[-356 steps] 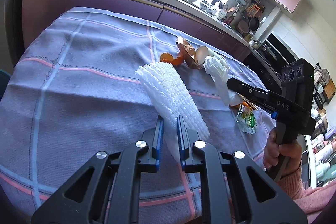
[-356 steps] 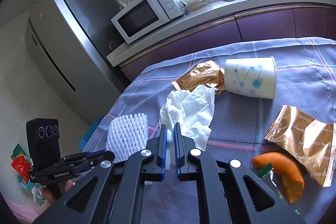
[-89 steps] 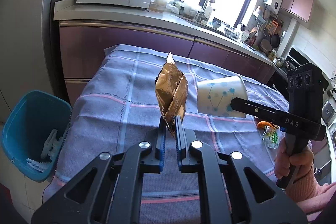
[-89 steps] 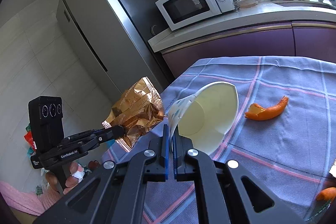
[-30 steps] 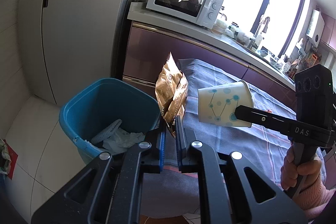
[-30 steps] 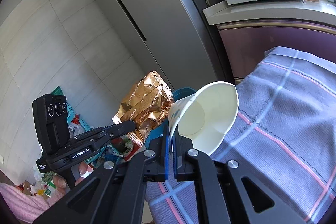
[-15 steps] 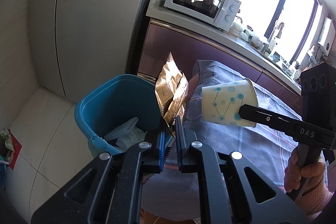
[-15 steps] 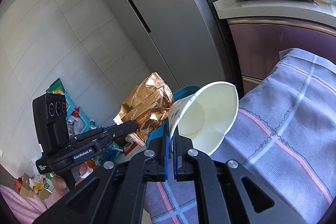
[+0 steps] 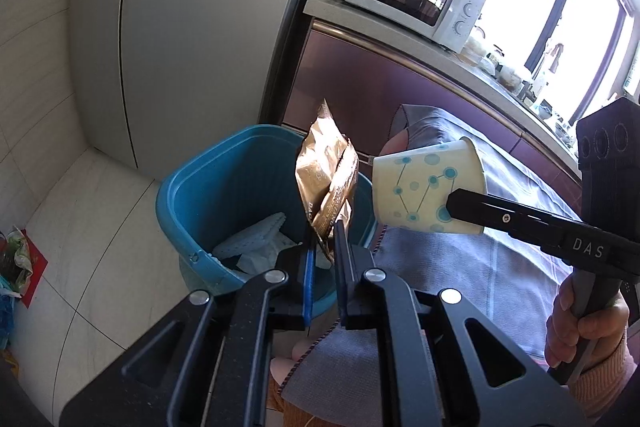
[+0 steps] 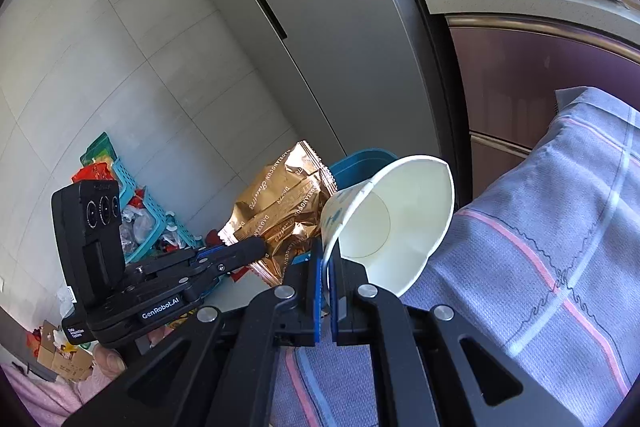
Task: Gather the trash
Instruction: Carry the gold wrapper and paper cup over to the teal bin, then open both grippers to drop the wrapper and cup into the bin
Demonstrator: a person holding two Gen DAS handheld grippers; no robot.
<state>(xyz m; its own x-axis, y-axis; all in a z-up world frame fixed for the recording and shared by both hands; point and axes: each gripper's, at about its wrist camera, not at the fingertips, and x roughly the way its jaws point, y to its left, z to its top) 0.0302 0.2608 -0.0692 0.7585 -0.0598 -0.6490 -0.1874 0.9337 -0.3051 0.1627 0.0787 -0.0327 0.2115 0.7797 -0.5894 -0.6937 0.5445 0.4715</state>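
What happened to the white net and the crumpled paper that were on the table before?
Both now lie in the blue bin. Since then the left gripper took hold of the gold wrapper and the right gripper the paper cup, carrying both from the table toward the bin. Both grips stay shut.

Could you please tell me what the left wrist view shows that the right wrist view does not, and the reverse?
Only the left wrist view shows the inside of the blue bin, with white foam netting and crumpled white trash, and the cup's dotted outside. Only the right wrist view shows the cup's empty inside and a cluttered basket on the floor. Both show the gold wrapper in the left gripper and the paper cup in the right gripper.
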